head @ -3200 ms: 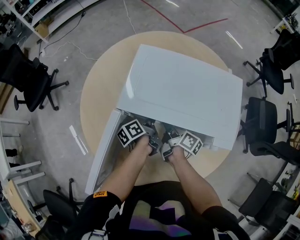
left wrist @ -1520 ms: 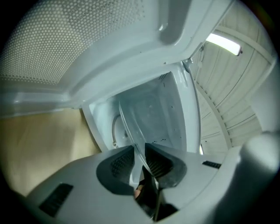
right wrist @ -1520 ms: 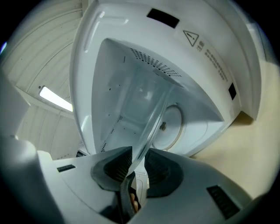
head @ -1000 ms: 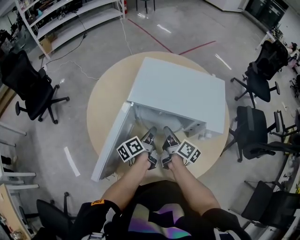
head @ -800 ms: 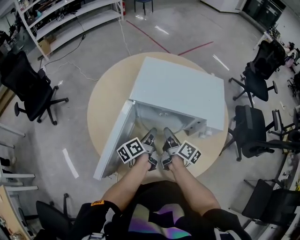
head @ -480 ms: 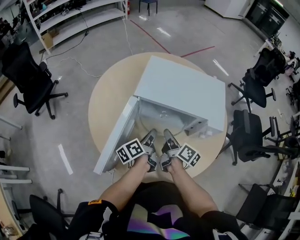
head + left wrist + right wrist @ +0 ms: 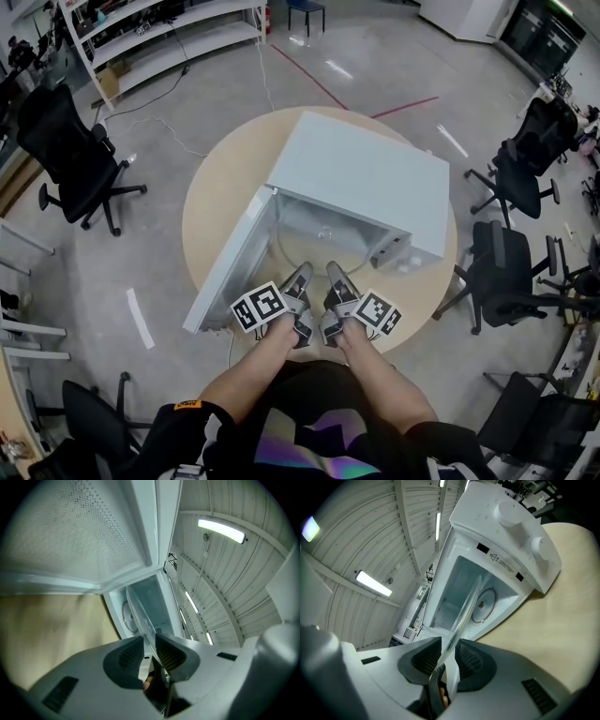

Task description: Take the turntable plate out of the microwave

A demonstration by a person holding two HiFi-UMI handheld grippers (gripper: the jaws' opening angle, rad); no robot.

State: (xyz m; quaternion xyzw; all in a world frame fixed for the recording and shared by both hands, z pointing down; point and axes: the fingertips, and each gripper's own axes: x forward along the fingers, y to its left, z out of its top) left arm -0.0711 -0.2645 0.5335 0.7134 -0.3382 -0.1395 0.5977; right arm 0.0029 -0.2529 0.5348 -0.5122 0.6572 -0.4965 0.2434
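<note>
The clear glass turntable plate [image 7: 319, 247] hangs level, partly out of the white microwave [image 7: 370, 178], whose door [image 7: 228, 264] stands open to the left. My left gripper [image 7: 304, 274] and right gripper [image 7: 334, 272] sit side by side on the plate's near rim. In the left gripper view the plate [image 7: 139, 613] runs edge-on between the jaws, and the left gripper [image 7: 149, 641] is shut on it. The right gripper view shows the plate [image 7: 467, 605] clamped likewise in the right gripper [image 7: 447, 647], with the bare cavity [image 7: 461, 585] behind it.
The microwave stands on a round wooden table [image 7: 217, 173]. A round drive hub [image 7: 486, 603] shows on the cavity floor, and two knobs [image 7: 506, 511] sit on the control panel. Black office chairs [image 7: 75, 141] stand around the table, with shelving [image 7: 159, 28] at the far left.
Both grippers have drawn back toward the person's body with the plate, so more of the microwave cavity shows beyond it. The jaws kept their hold.
</note>
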